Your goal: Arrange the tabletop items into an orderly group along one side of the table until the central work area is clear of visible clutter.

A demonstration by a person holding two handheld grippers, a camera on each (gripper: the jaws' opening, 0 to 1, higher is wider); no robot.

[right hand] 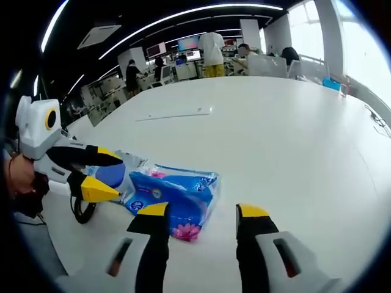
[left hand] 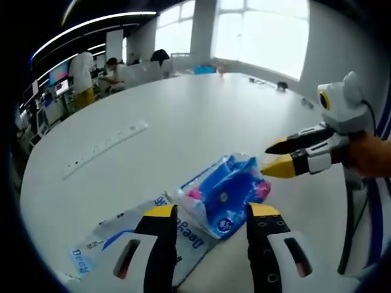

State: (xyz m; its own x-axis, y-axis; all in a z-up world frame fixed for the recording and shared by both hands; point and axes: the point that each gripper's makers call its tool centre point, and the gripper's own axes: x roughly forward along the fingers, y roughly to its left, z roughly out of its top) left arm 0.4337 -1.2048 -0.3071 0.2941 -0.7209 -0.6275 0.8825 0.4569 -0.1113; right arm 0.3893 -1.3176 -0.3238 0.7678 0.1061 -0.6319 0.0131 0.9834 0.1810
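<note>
A blue and pink tissue pack (left hand: 223,194) lies on the white table (left hand: 183,116), partly over a flat white and blue wipes packet (left hand: 128,235). My left gripper (left hand: 211,212) stands open just short of the tissue pack, its yellow-tipped jaws to either side of the pack's near end. My right gripper (left hand: 276,157) comes in from the right, jaws apart, tips beside the pack's far corner. In the right gripper view, the tissue pack (right hand: 174,196) lies just ahead of my open right gripper (right hand: 201,211), and the left gripper (right hand: 107,174) comes in from the left over the wipes packet (right hand: 113,174).
A long white power strip (left hand: 107,148) lies farther out on the table, also visible as the power strip (right hand: 174,114). Small items (left hand: 281,85) sit near the far edge. People work at desks (right hand: 211,52) beyond the table. A dark cable (right hand: 82,210) loops at the table's edge.
</note>
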